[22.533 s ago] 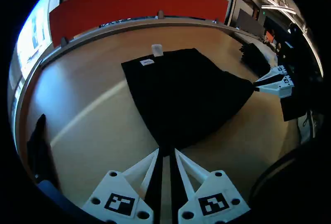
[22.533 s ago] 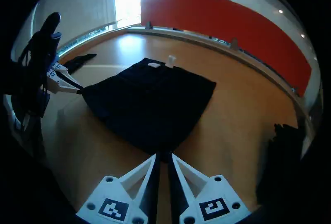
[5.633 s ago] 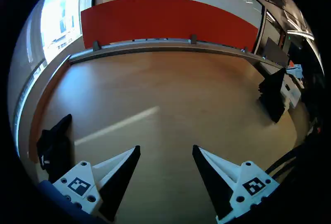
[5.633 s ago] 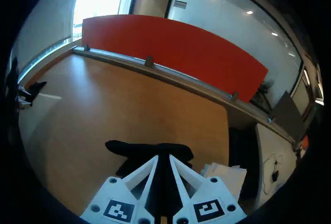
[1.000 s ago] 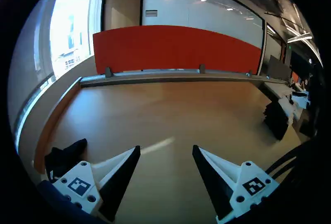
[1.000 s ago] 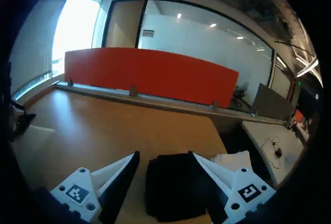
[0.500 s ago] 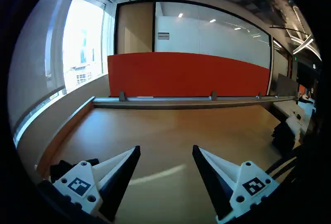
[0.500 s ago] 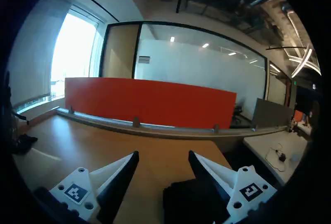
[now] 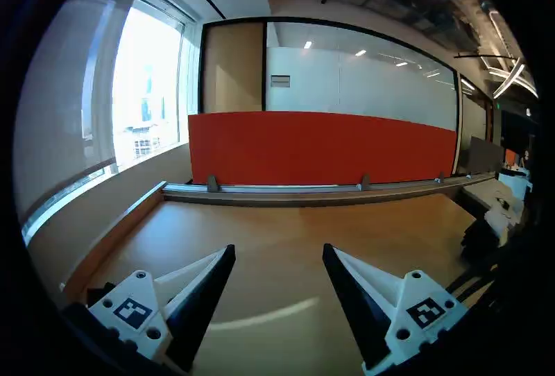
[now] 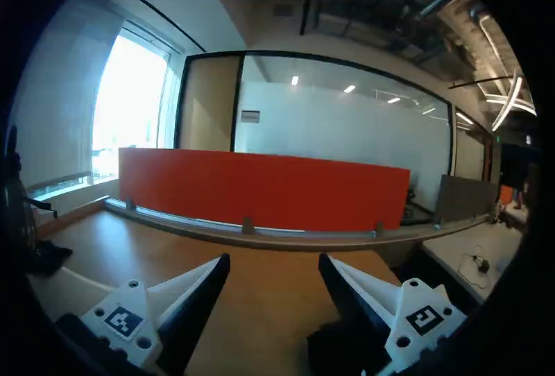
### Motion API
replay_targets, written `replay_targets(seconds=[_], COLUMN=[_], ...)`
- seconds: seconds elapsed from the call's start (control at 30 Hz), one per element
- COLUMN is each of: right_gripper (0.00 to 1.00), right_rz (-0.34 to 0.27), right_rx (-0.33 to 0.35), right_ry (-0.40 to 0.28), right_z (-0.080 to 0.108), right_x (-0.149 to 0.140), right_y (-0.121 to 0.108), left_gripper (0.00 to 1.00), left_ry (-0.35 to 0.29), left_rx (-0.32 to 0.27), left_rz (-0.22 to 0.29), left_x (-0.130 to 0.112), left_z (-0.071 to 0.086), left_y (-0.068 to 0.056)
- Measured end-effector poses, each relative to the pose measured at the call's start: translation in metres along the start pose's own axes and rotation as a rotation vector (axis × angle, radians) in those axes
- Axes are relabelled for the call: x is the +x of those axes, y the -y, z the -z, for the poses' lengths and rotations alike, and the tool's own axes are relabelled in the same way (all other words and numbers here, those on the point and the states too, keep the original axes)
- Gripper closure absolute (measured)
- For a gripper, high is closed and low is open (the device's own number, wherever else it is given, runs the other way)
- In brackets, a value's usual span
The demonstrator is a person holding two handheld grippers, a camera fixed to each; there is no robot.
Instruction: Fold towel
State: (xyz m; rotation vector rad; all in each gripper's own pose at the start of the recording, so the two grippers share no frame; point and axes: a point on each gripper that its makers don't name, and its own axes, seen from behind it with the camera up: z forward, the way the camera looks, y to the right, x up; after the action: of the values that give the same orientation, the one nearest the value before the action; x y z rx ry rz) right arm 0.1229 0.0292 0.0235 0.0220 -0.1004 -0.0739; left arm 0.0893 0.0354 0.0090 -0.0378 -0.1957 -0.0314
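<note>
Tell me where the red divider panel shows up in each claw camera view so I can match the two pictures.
Left gripper view: the red divider panel spans the centre, standing along the far edge of the wooden table.
Right gripper view: the panel crosses the middle, slightly left of centre, behind the same table.
Shared landmark: the small sign on the glass wall just above the panel, also seen here.
</note>
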Motion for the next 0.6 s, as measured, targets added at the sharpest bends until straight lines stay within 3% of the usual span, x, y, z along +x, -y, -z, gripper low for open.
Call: replay_targets(seconds=[0.37, 0.6], right_gripper=[0.0, 0.0], right_rz=[-0.034, -0.048], right_rx=[0.002, 0.005], right_ry=[-0.028, -0.031], right_z=[-0.001, 0.002], right_x=[0.014, 0.013], right_y=[0.036, 0.046], left_gripper=[0.07, 0.07], left_ry=[-0.043, -0.073], left_rx=[0.007, 0.011], left_rz=[0.017, 0.02], left_x=[0.01, 0.013], left_z=[0.001, 0.004], left_y=[0.002, 0.005])
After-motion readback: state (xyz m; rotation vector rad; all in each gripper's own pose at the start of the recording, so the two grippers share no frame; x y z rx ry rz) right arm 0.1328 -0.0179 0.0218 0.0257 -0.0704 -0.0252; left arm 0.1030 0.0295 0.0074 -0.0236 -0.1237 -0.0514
